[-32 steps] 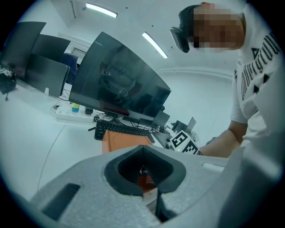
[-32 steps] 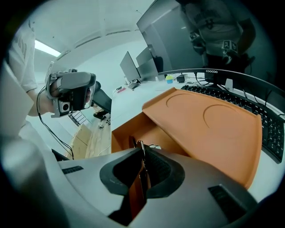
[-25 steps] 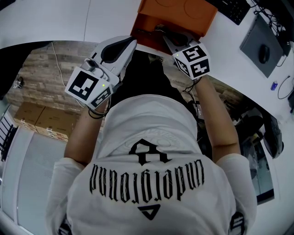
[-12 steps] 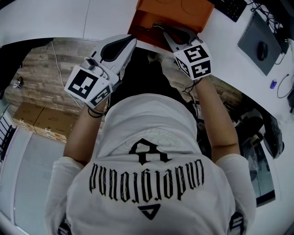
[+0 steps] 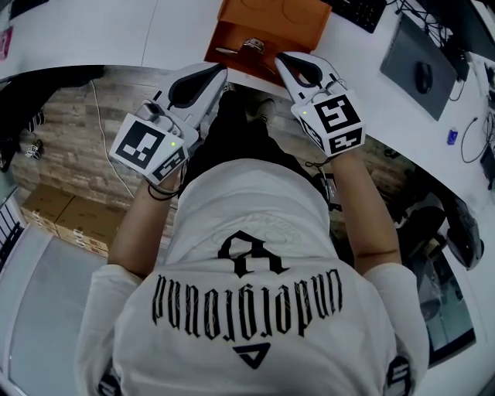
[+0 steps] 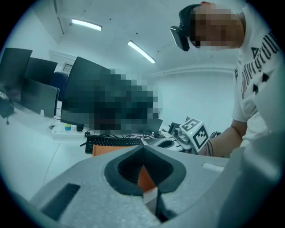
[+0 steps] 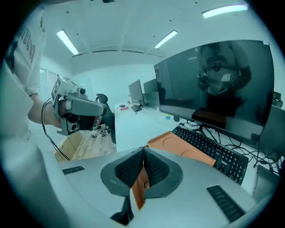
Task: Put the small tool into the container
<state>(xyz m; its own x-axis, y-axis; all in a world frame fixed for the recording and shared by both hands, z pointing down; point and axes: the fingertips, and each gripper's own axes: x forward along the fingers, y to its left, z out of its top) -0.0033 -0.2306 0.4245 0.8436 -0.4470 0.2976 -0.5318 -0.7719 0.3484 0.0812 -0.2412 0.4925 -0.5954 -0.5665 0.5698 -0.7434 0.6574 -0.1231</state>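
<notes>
1. The small metal tool (image 5: pixel 251 45) lies inside the orange container (image 5: pixel 271 19) at the counter's (image 5: pixel 116 31) near edge.
2. The left claw (image 5: pixel 219 71) is closed and empty.
3. The right claw (image 5: pixel 283 59) is closed and empty too, near the container.
4. The job looks done.

**White curved desk with an orange container at its near edge**

The white desk (image 5: pixel 116 35) curves across the top of the head view. The orange container (image 5: pixel 267 19) sits at the desk's near edge. Just right of the container, farther back, lies a black keyboard (image 5: pixel 357 11). Further right of the container is a grey mouse pad (image 5: pixel 406 50) carrying a dark mouse (image 5: pixel 423 76). Further right again lie a small blue object (image 5: pixel 452 138) and a thin cable (image 5: pixel 473 147). Far left of the container, a pink item (image 5: pixel 5 42) shows at the frame edge.
</notes>
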